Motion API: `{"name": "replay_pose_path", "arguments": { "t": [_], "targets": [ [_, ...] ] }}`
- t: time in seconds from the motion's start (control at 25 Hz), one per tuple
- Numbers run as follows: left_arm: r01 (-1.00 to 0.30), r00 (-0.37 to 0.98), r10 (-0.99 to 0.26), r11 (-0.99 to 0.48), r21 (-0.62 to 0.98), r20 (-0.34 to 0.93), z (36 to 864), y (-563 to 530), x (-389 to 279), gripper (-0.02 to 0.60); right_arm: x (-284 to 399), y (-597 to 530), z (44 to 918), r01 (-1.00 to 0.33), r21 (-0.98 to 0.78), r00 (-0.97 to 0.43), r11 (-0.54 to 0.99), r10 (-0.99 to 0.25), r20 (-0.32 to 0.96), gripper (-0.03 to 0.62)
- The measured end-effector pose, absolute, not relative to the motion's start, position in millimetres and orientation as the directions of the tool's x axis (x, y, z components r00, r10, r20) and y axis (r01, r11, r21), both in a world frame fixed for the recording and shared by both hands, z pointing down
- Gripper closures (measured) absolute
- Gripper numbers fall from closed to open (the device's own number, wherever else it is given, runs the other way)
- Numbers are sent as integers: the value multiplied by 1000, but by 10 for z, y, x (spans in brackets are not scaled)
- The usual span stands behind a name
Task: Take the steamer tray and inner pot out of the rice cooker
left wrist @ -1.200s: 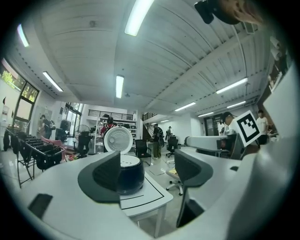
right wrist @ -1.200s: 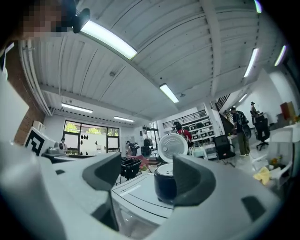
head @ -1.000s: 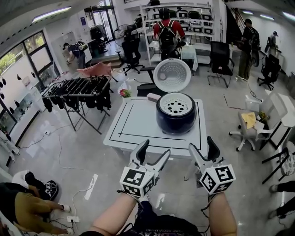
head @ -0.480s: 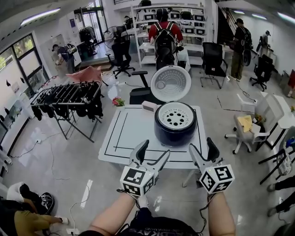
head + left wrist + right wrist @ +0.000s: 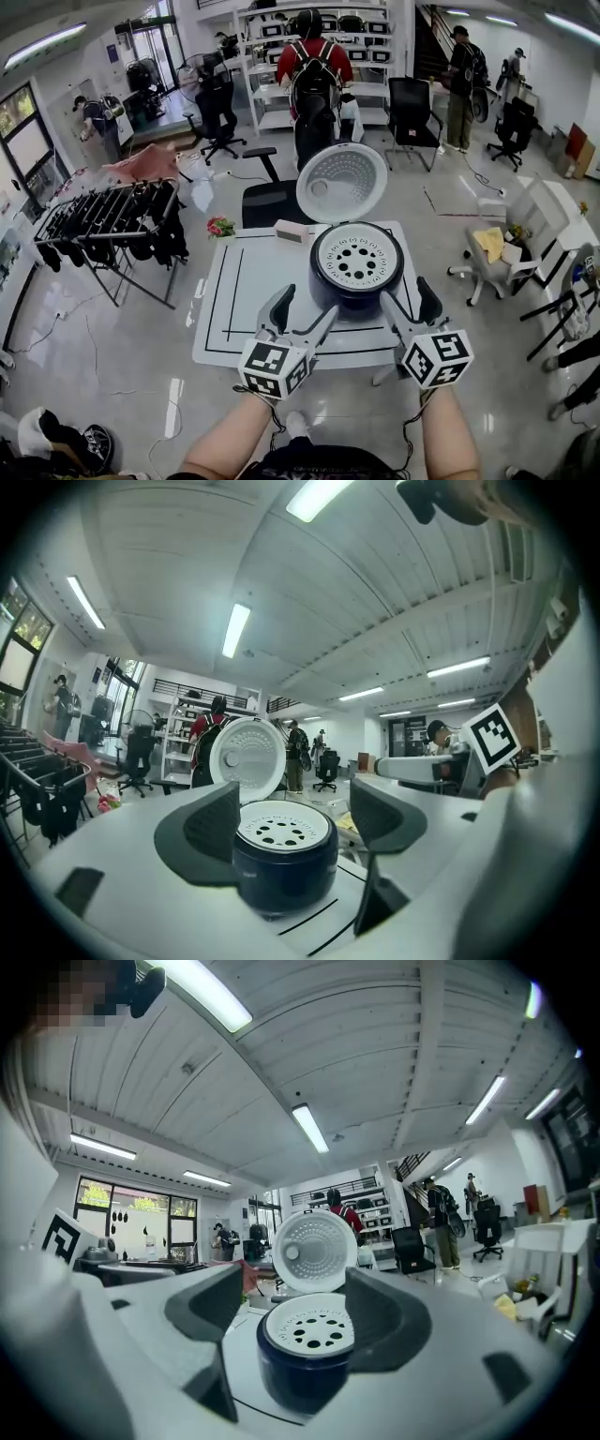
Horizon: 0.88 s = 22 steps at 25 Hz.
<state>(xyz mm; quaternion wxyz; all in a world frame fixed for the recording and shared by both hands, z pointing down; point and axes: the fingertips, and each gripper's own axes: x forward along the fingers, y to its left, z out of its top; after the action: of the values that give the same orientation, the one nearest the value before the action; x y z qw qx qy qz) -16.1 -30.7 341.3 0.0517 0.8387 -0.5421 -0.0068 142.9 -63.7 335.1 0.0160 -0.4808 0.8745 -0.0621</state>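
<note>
A dark blue rice cooker stands on a white table, its round lid swung up behind it. A white steamer tray with round holes sits in its top; the inner pot beneath is hidden. My left gripper is open, just short of the table's near edge, left of the cooker. My right gripper is open at the cooker's near right side. Both gripper views show the cooker and its tray ahead between empty jaws.
A small white box lies at the table's back edge. A black office chair stands behind the table, a clothes rack to the left, a white chair to the right. People stand by shelves at the back.
The table and cooker have come closer in the head view; both grippers now reach the table's near edge, still open and empty.
</note>
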Motion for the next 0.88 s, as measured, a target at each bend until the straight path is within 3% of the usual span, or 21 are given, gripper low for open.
{"name": "replay_pose_path", "arguments": {
  "t": [0.88],
  "targets": [
    [-790, 612, -781, -595, 149, 124, 3702, -1381, -687, 225, 1022, -1447, 3604, -955, -118, -288, 273, -949, 128, 267]
  ]
}}
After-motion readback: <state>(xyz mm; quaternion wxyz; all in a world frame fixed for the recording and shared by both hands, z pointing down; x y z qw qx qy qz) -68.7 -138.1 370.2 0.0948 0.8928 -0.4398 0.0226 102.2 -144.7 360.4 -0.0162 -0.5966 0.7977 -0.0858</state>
